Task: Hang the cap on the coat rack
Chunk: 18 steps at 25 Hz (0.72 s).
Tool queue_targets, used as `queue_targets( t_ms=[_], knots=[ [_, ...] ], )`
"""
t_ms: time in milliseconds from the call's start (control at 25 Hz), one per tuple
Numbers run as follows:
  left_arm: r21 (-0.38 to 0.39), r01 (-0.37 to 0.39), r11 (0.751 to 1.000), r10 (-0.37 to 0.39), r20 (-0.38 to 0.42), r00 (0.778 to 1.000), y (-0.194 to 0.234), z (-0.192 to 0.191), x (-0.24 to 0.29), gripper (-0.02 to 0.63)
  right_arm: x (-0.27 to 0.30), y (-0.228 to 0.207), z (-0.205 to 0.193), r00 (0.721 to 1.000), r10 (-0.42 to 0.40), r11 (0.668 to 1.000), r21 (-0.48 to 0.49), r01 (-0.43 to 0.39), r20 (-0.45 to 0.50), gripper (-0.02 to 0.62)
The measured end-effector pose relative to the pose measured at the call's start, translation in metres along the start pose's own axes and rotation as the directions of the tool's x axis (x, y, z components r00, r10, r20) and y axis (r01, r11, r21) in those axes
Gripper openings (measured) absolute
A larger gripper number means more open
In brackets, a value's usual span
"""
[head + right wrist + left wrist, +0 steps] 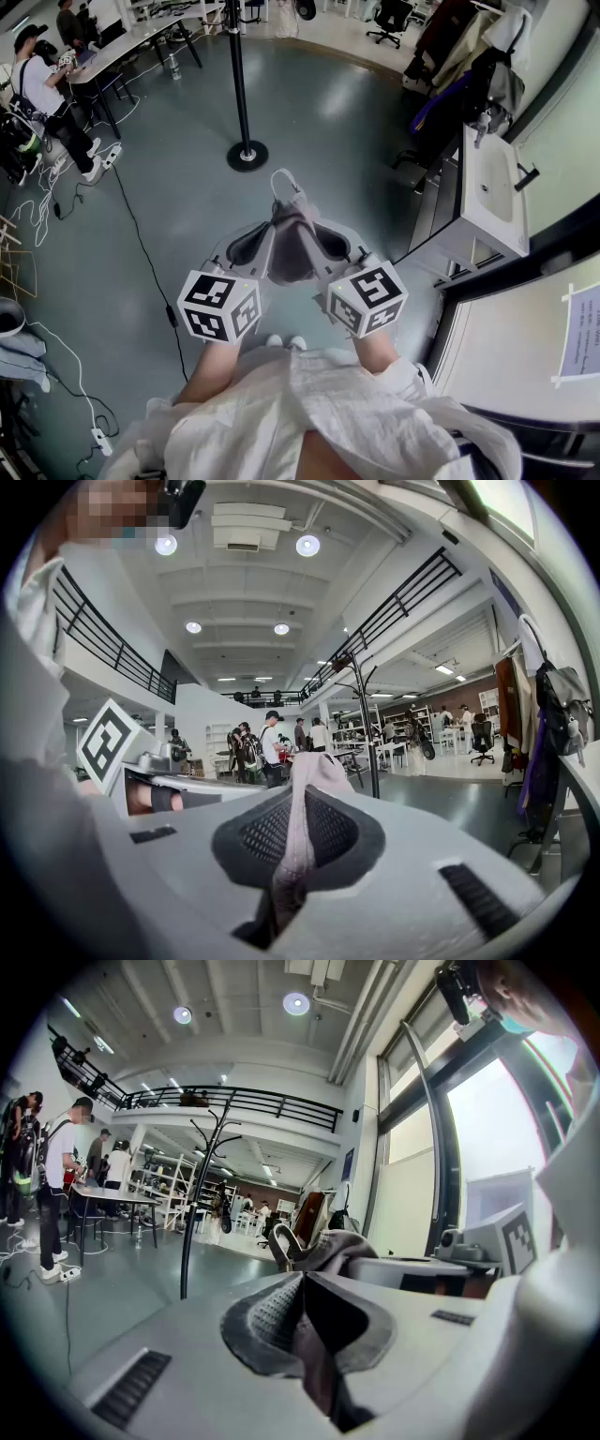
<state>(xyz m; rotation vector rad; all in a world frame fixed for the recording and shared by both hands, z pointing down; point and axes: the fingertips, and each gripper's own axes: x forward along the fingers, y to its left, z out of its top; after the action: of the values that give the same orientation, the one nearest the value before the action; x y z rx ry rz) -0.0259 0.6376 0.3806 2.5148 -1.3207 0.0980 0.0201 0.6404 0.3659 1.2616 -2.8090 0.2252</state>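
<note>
In the head view, the cap (292,239) hangs between the left gripper (248,247) and the right gripper (330,246), close to the person. The coat rack (239,84) stands farther off, well apart from it. In the left gripper view, the jaws are shut tight on the cap's cloth. In the right gripper view, the jaws pinch its other side. So the 2 grippers have the cap. Bringing it to a hook is not yet done.
</note>
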Motion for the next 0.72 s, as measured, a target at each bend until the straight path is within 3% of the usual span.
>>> queue_targets(
  t_ms=[720],
  knots=[
    [0.012, -0.002, 1.0, 0.002, -0.001, 1.0, -0.009, -0.002, 0.017, 0.018, -0.012, -0.012, -0.006, 1.0, 0.001, 1.0, -0.011, -0.001, -0.005, 0.009]
  ],
)
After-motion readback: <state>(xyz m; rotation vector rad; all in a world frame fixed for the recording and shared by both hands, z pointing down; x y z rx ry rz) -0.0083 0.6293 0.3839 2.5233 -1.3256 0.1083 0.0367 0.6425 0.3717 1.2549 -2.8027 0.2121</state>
